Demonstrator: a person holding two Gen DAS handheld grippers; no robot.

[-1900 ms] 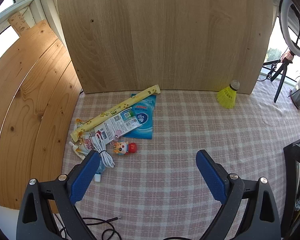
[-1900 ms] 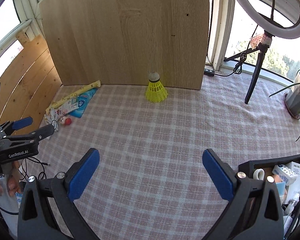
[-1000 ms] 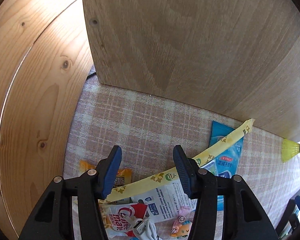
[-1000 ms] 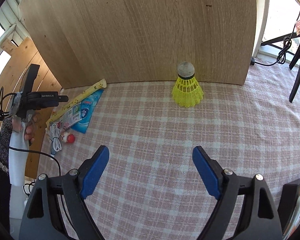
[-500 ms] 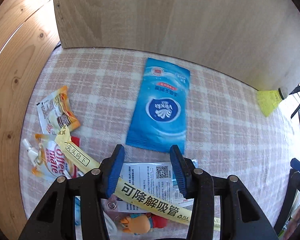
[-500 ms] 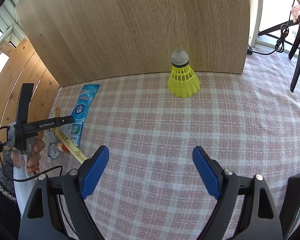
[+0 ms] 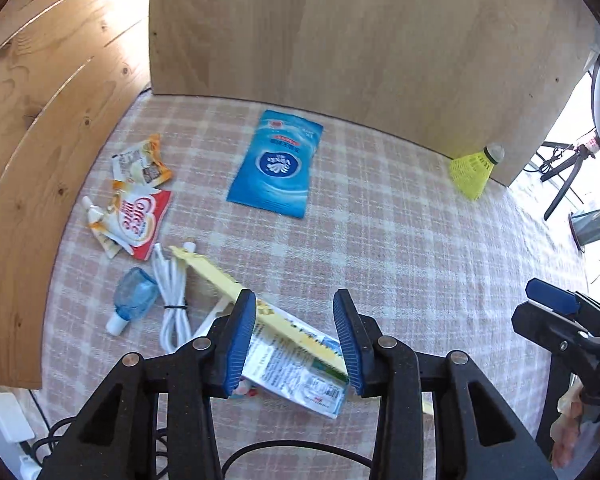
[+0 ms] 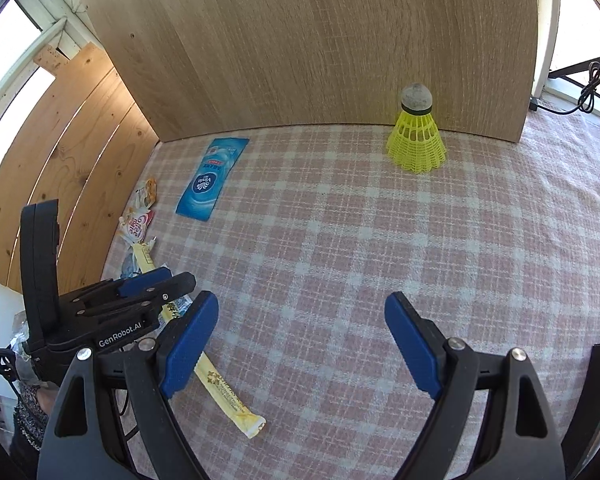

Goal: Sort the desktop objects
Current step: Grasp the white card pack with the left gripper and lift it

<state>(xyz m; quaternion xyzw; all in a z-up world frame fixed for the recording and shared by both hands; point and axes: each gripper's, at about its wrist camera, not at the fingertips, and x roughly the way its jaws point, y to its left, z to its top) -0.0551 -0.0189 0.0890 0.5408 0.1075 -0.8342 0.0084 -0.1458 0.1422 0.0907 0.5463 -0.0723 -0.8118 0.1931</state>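
Note:
My left gripper (image 7: 294, 340) is shut on a long yellow paper sleeve (image 7: 220, 276) and a white printed packet (image 7: 296, 376), holding them above the checked cloth. The sleeve's free end shows in the right wrist view (image 8: 228, 396). My right gripper (image 8: 300, 344) is open and empty above the cloth's middle, and the left gripper (image 8: 140, 284) is at its left. A yellow shuttlecock (image 8: 417, 136) stands by the back board, also in the left wrist view (image 7: 474, 166). A blue wipes pack (image 7: 278, 164) lies flat ahead.
Coffee-creamer sachets (image 7: 138, 204), a small blue bottle (image 7: 134, 296) and a coiled white cable (image 7: 174, 304) lie at the left. Wooden boards (image 7: 340, 32) wall the back and left. A black box edge (image 8: 596, 408) is at the right. A ring-light tripod (image 7: 568, 168) stands far right.
My left gripper pulled back and rose with the yellow sleeve and white packet, swinging them toward the right. The right gripper stayed nearly still.

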